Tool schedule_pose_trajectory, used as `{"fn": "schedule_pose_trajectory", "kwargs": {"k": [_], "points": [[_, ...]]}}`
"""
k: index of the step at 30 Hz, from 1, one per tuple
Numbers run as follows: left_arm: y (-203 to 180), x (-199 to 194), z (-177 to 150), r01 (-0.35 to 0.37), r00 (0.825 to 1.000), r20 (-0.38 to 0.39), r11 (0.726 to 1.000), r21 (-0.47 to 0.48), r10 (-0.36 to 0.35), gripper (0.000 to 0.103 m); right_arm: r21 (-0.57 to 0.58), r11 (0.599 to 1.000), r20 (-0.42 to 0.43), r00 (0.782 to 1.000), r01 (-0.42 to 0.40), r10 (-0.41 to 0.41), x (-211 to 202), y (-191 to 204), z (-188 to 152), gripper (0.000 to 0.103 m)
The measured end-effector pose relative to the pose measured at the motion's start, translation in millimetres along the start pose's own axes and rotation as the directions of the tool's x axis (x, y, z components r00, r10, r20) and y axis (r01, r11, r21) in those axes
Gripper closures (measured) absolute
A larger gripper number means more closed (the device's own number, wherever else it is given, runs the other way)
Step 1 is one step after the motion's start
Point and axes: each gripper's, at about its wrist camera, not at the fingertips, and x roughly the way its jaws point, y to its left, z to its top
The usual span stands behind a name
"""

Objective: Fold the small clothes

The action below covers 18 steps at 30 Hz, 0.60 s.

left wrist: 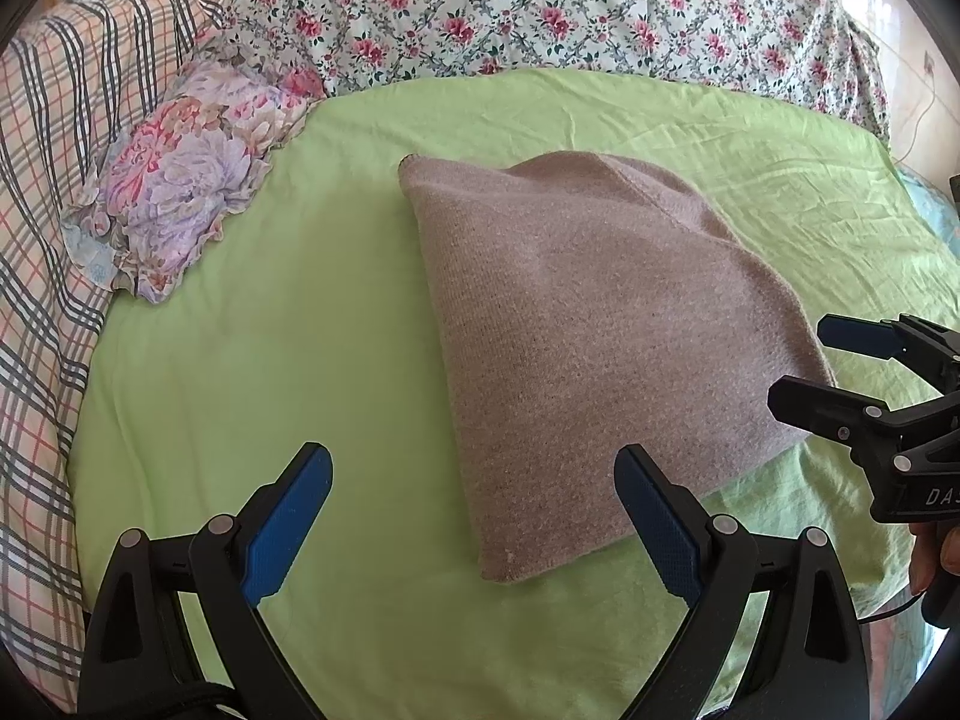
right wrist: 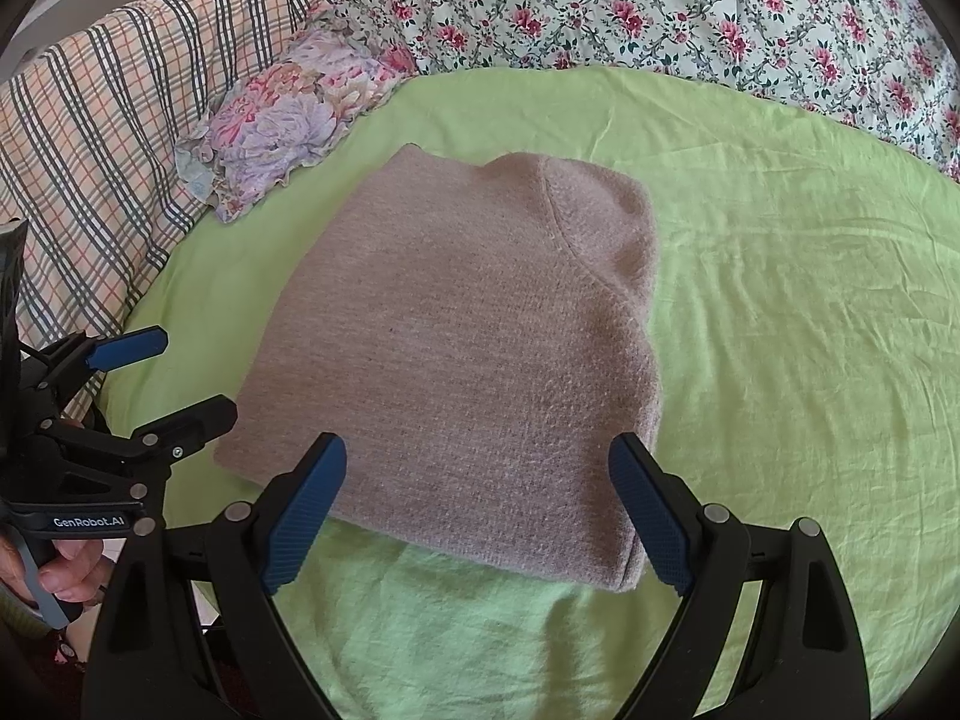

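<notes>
- The sweater [right wrist: 456,354], a mauve-grey knit already folded into a compact packet, lies straight ahead of my right gripper [right wrist: 477,510] on the green sheet [right wrist: 780,360] of the bed.
- My right fingers [right wrist: 306,504] stand wide apart and hold nothing; the packet's near edge sits between them, close under the tips, but I cannot tell whether they touch the knit.
- My left gripper [left wrist: 474,516] is likewise spread wide and empty. From it the sweater lies ahead and to the right: only its near corner falls between the tips, the rest running off to the right.
- So my right hand is the nearer and the better squared to the packet; my left comes at it from the corner.
- The long axis of the packet runs away from me, from the near edge towards the far end, where a curved seam and a rounded bulge show.
- I judge the fold to be nearly or wholly done. If another fold is wanted, it would bring the near edge up over that long axis, and the right hand would take the right near corner, the left the left one.
- Farther out, a small floral pillow [right wrist: 288,120] lies beyond the sweater's far left corner, clear of it.
- Past that, a plaid quilt [right wrist: 102,120] lies along the left and a rose-print quilt [right wrist: 690,6] across the back.
</notes>
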Motion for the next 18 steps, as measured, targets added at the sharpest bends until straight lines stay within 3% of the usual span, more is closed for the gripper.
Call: {"fn": "schedule_pose_trajectory", "kwargs": {"k": [18], "points": [[-0.6,-1.5,1.8,0.008,1.0,0.004,1.0,0.006,-0.008,0.007,0.001,1.0,0.008,1.0,-0.002,0.002,-2.7,0.1,3.2,0.014]]}}
